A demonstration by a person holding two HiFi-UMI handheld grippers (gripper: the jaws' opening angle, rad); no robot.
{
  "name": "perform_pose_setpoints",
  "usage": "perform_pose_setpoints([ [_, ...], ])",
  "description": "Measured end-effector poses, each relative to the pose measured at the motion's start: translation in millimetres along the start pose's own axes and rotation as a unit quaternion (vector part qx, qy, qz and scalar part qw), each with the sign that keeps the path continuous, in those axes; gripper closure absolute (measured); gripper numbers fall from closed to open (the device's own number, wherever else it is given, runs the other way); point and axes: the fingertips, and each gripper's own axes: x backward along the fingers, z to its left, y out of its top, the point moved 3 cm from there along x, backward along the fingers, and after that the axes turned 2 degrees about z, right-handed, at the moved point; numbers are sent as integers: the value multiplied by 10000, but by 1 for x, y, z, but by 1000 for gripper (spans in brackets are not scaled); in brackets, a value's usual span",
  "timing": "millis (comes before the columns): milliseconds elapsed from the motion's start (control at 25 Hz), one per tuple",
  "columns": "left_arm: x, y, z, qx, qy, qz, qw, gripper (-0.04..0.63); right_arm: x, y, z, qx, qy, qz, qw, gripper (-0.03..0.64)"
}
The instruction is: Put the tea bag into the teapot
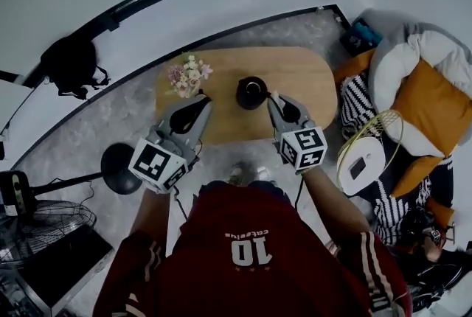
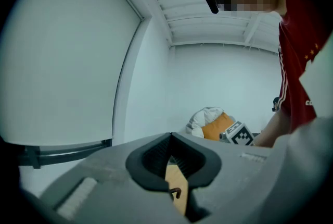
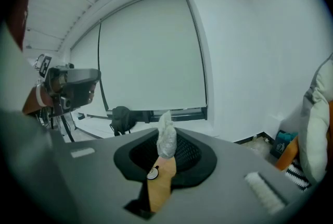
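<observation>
The right gripper [image 1: 276, 99] has its jaws clamped on the tea bag [image 3: 166, 137]. The right gripper view shows the white bag pinched between the pads and sticking up past them. In the head view this gripper's tip sits just beside the black teapot [image 1: 251, 92], at about 3 o'clock from it, and is not yet over it. The teapot stands near the middle of the oval wooden tabletop [image 1: 310, 79], with a small bunch of flowers [image 1: 189, 76] at its 10 o'clock. The left gripper [image 1: 202, 100] is near the pot's 9 o'clock, its jaws together on nothing.

The step in hand looks like carrying the bag over the pot's mouth. To do it well, the right gripper should likely swing toward 9 o'clock until the bag hangs squarely above the opening. It should then tip down so the bag's free end is inside the rim before the jaws part. If they open early, the light bag would probably land on the tabletop or catch on the rim. No view shows whether a lid covers the mouth, so that is worth checking first. The left gripper is well placed to steady the pot.
</observation>
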Motion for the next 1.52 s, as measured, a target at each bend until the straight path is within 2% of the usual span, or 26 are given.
perform_pose_setpoints([
  [240, -3, -7, 15, 101, 25, 66, 9999, 594, -44, -27, -18, -76, -51, 226, 9997, 563],
  [480, -3, -20, 26, 171, 92, 256, 9995, 594, -82, -48, -36, -31, -208, 196, 9996, 563],
  [800, 15, -37, 41, 308, 319, 449, 9980, 594, -120, -71, -54, 30, -392, 508, 9979, 558],
  [920, 20, -44, 42, 246, 376, 585, 9973, 594, -129, -77, -58, 40, -410, 603, 9973, 541],
  [1120, 24, -44, 40, 225, 393, 573, 9973, 594, -134, -79, -57, -17, -362, 630, 9974, 459],
  [1280, 26, -42, 41, 226, 436, 671, 9965, 594, -130, -75, -52, 40, -280, 584, 9979, 451],
  [1520, 25, -37, 33, 217, 338, 590, 9974, 594, -115, -65, -48, 46, -292, 463, 9985, 451],
])
